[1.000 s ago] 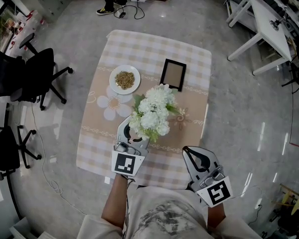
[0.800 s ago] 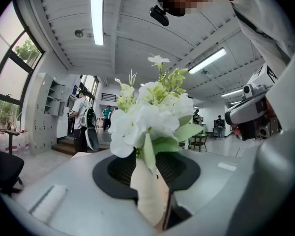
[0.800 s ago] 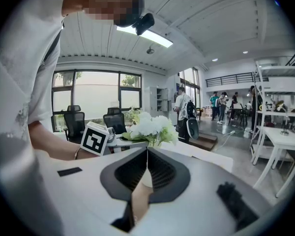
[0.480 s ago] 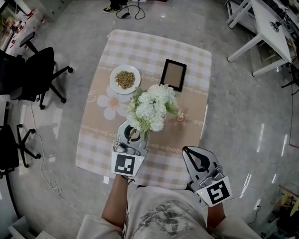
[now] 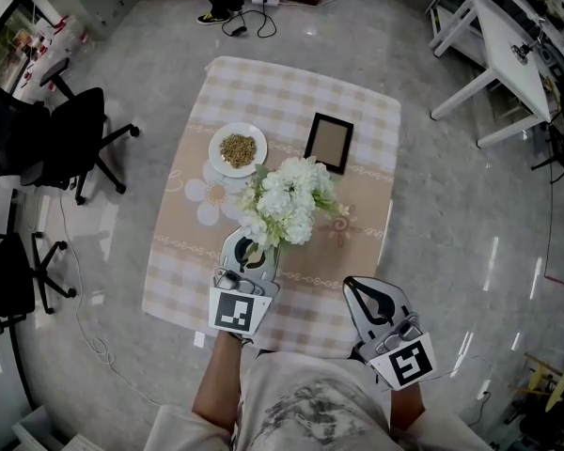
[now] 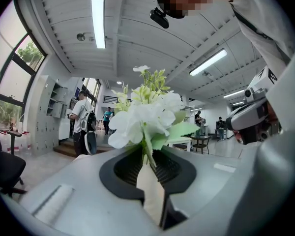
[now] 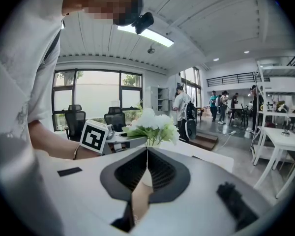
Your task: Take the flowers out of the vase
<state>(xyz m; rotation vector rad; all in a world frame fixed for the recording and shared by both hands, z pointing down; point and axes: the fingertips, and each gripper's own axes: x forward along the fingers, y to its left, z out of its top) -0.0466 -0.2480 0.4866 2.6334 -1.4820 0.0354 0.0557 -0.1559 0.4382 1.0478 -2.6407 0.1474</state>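
Flowers (image 5: 287, 200), white with green leaves, are in the middle of the worktop (image 5: 291, 87). In your head view they sit just down and to the right of the plate (image 5: 237, 149). The plate is white and has brown bits on it. From above, the blooms hide the vase, so you cannot tell if the stems are in it.

Your left gripper (image 5: 256, 247) is below the plate, at the near side of the flowers. Its tip is tucked under the blooms. Its fingers (image 6: 125, 173) are squeezed on a green stem, and the white blooms stick up just past them.

Your right gripper (image 5: 357, 285) is well down and to the right of the plate, by the near edge of the worktop. It is apart from the flowers. Its fingers (image 7: 160, 173) are closed tip to tip and hold nothing.

A dark picture frame (image 5: 329, 142) lies flat just to the right of the plate. A black chair (image 5: 75, 139) stands on the floor to the left of the plate, off the worktop.
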